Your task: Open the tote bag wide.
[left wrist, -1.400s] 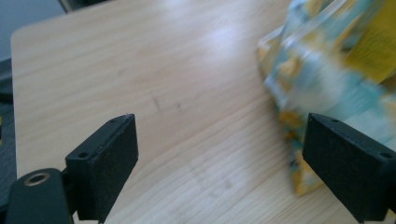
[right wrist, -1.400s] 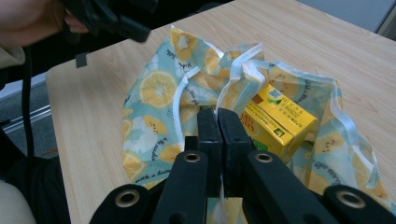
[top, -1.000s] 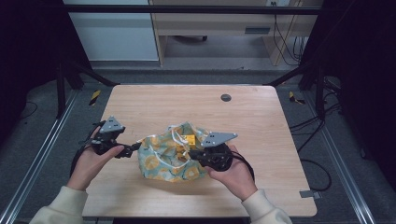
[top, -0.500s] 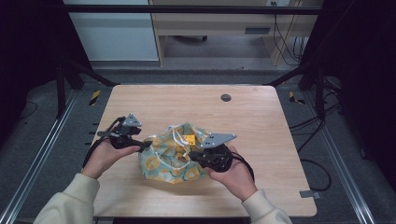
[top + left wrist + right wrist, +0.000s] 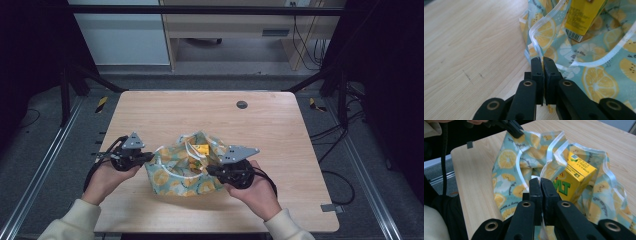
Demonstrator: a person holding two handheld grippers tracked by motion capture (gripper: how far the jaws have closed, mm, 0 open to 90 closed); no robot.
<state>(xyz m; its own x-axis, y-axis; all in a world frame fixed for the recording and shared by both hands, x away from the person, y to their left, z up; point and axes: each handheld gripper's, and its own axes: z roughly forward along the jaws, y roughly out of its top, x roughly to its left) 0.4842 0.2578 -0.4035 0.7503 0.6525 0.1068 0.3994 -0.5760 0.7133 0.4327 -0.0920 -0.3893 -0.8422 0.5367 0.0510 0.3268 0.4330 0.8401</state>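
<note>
A teal bag (image 5: 182, 175) printed with lemon slices lies open at the near middle of the table. A yellow drink carton (image 5: 201, 149) stands inside it. My left gripper (image 5: 150, 157) is at the bag's left edge. In the left gripper view its jaws (image 5: 541, 60) have just been closing and now pinch the bag's (image 5: 599, 75) white-trimmed rim, with the carton (image 5: 584, 17) beyond. My right gripper (image 5: 210, 171) is shut on the rim at the right side. In the right gripper view it (image 5: 540, 180) clamps the rim in front of the carton (image 5: 574, 177), and the left gripper (image 5: 511, 127) shows farther off.
The wooden table (image 5: 200, 115) has a small black round cap (image 5: 242, 104) at its far middle. Black frame rails run along both sides of it, and cables lie on the floor at the right.
My left gripper moved right, from beside the bag to its left edge, and closed on the rim. The right gripper and the carton stayed where they were.
</note>
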